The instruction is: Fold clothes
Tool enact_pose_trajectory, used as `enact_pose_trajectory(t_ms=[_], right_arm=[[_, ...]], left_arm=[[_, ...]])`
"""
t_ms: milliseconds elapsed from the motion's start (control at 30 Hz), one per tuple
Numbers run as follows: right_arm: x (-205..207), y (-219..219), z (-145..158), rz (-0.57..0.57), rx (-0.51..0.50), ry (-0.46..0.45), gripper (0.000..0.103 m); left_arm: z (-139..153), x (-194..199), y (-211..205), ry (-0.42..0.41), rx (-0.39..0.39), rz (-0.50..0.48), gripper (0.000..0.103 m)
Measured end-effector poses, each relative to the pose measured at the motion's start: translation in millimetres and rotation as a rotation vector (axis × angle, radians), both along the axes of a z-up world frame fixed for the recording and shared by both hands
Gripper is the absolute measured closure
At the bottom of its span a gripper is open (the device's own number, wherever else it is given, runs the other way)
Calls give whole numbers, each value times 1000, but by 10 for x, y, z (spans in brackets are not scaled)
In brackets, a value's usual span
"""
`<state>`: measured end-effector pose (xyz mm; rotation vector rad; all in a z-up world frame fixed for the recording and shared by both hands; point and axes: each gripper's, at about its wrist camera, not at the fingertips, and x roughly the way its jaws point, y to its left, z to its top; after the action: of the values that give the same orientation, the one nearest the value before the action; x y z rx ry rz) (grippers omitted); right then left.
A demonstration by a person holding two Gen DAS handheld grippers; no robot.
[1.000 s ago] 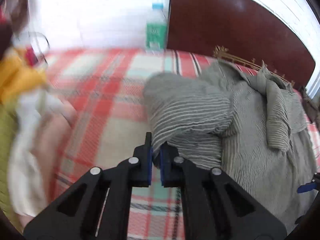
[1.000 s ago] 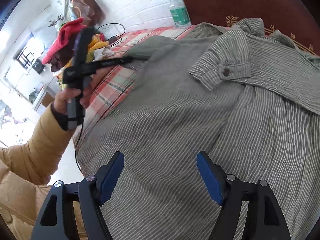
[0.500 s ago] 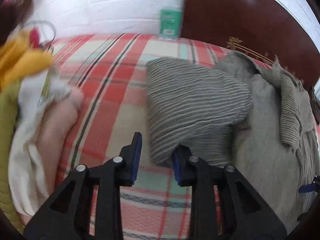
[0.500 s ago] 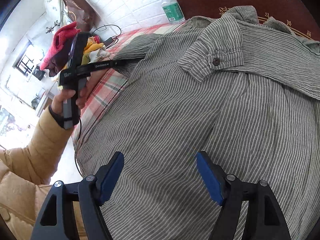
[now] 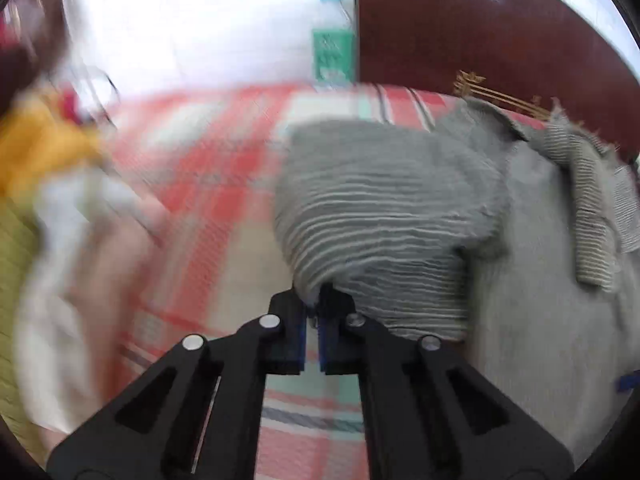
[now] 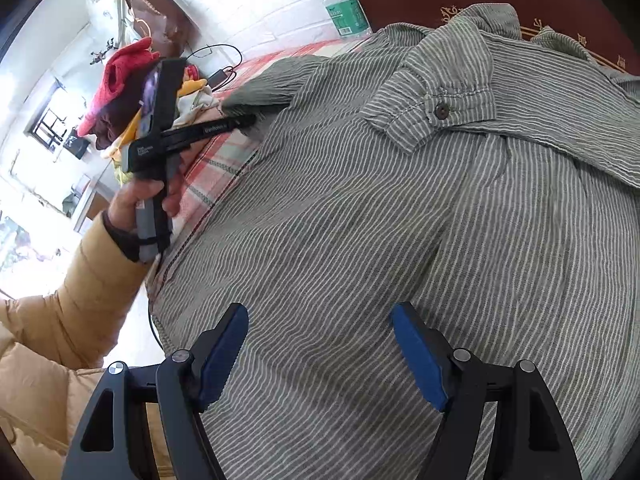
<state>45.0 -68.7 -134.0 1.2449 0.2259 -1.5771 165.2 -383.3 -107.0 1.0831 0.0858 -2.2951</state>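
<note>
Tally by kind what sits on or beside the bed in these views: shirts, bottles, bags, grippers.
Striped shirt: 1
Bottle: 1
Brown bag: 1
Grippers: 2, the left gripper with jaws pinched on the shirt's sleeve, the right gripper with jaws apart over the shirt
Total: 5

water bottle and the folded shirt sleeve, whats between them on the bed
Only bare plaid bedsheet lies between the water bottle and the shirt sleeve, seen in the left wrist view.
</note>
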Motion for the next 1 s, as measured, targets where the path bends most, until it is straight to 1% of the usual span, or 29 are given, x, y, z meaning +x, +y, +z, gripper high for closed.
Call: enact_pose_trajectory(t_ms=[33,100,133,167,200,233,267,300,333,367,400,433,467,500,567,600,633,700,767,800,900,1000], right_arm=[[0,8,0,-3,0,1,26],[-9,27,-6,-12,2,1,26],[-14,29,-14,-15,1,-2,26],[-16,27,-19,-16,-2,-5,26],[-17,23,-20,-17,-3,-4,26],[-15,17,-20,-16,-5,-4,26],[-13,6,-21,-14,-7,-5,26],[-10,-6,-23,-11,-9,-5,26],[-7,-17,-24,-9,-10,-5,26],[-6,-25,-17,-4,-11,-2,26],[-4,-32,-11,1,-12,0,26],[-2,-39,-5,6,-13,3,26],[0,-47,2,11,-14,6,26],[2,-54,8,16,-14,9,26],[-4,-63,7,19,-8,14,26],[-16,-62,1,20,-8,10,26],[-29,-61,-6,22,-8,6,26],[-50,-60,-39,24,-5,0,26],[-48,-77,-59,28,-1,-4,26],[-44,-85,-66,31,1,-4,26],[-26,-105,-71,40,5,-1,25],[2,-107,-59,43,8,0,25]], left_arm=[[106,-10,29,-22,-112,15,98],[296,-38,126,-60,-368,50,97],[372,-61,190,-73,-481,56,96],[421,-91,250,-84,-564,59,93],[431,-127,301,-99,-621,67,89],[418,-170,347,-117,-667,78,85],[401,-210,377,-132,-679,80,80],[387,-216,360,-119,-588,57,70],[382,-189,315,-82,-426,17,61],[353,-147,261,-48,-278,-9,43],[296,-87,196,-19,-146,-19,40],[227,-8,131,8,-40,-13,40],[149,92,61,35,38,12,40],[74,211,-14,71,140,35,40],[-82,494,-170,176,401,56,40],[-152,622,-227,221,510,62,40],[-208,721,-251,255,586,62,40],[-296,882,-277,328,715,53,40],[-333,968,-314,402,810,68,37],[-349,974,-336,428,839,76,36],[-365,888,-412,477,873,103,36],[-430,815,-611,550,923,186,36]])
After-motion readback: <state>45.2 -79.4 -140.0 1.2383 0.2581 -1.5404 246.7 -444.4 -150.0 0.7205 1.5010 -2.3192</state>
